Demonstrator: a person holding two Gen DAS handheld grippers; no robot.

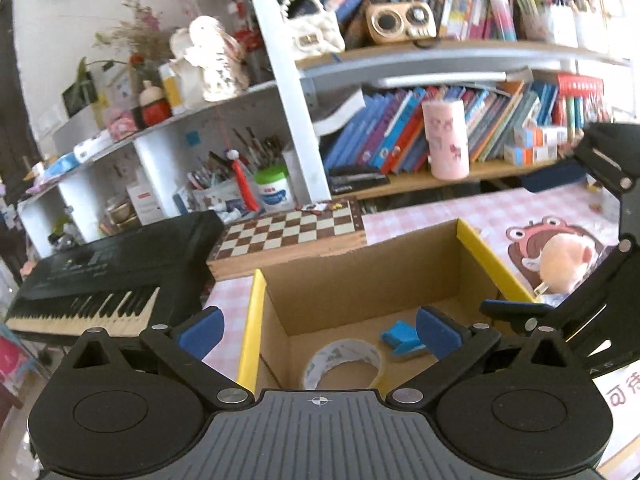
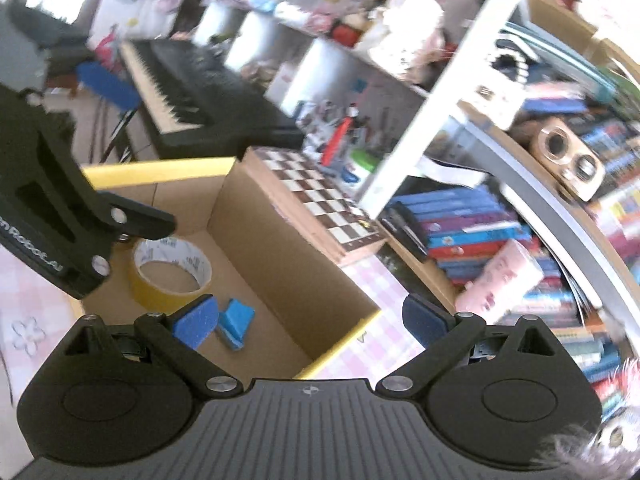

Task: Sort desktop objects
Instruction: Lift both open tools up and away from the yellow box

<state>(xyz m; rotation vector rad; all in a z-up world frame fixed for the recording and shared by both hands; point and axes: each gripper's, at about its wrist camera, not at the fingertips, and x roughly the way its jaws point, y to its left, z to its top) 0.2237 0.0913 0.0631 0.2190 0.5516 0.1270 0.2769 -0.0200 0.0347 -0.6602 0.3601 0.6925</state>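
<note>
Left claw (image 1: 320, 330): jaws wide, empty, above the box
Right claw (image 2: 312, 324): jaws wide, empty
Cardboard box (image 1: 360, 276): held tape roll (image 1: 344, 362) and blue eraser (image 1: 402, 340), apart

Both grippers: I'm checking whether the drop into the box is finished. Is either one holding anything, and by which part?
Nothing is held. The left gripper and right gripper both have open, empty jaws; the tape roll and blue eraser lie in the cardboard box.

Both wrist views look down, close, into one cardboard box (image 1: 360, 280) (right seemingly tilted).
</note>
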